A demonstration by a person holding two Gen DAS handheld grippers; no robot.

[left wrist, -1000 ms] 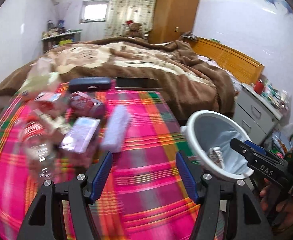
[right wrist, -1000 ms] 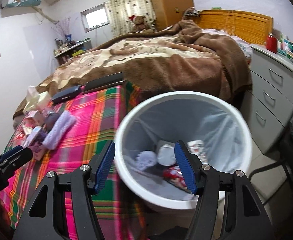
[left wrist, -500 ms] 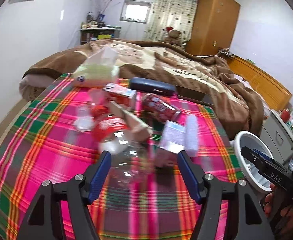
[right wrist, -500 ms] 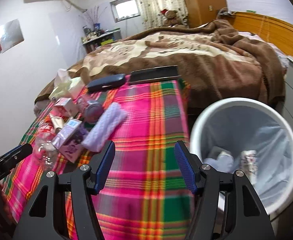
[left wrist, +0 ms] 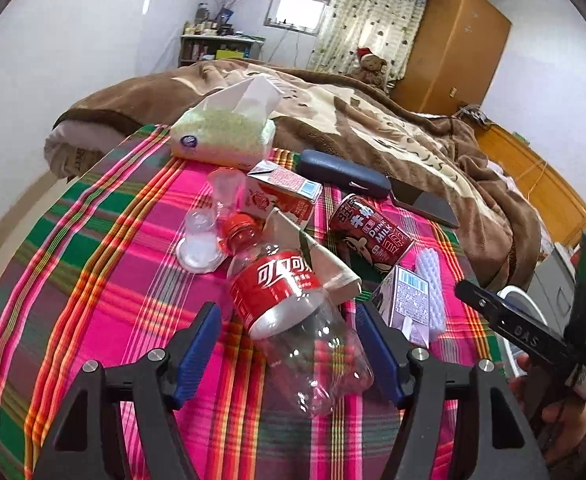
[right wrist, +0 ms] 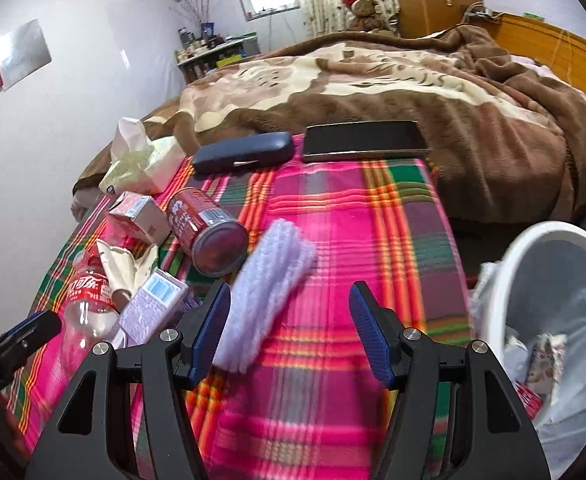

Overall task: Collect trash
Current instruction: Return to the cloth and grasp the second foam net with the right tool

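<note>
A clear cola bottle (left wrist: 277, 284) with a red label lies on the plaid cloth (left wrist: 93, 264). Its base sits between the fingers of my left gripper (left wrist: 287, 350), which is open; the pads do not press on it. Around the bottle lie a red milk can (left wrist: 369, 236), a pink carton (left wrist: 285, 192), a purple carton (left wrist: 407, 304), a beige wrapper (left wrist: 321, 264) and a clear cup (left wrist: 209, 224). My right gripper (right wrist: 289, 332) is open over bare cloth, with a lilac fuzzy roll (right wrist: 269, 288) beside its left finger. The white bin (right wrist: 533, 248) stands at the right with trash inside.
A tissue pack (left wrist: 225, 136), a dark glasses case (right wrist: 245, 154) and a flat dark tablet (right wrist: 365, 140) lie at the cloth's far edge. Behind them a brown blanket (right wrist: 413, 80) covers the bed. A hand holds the right gripper (left wrist: 525, 328) beside the bin.
Both grippers have swung left, away from the bin and over the cloth. The left one now has the cola bottle between its fingers; the right one has left the bin's mouth.
</note>
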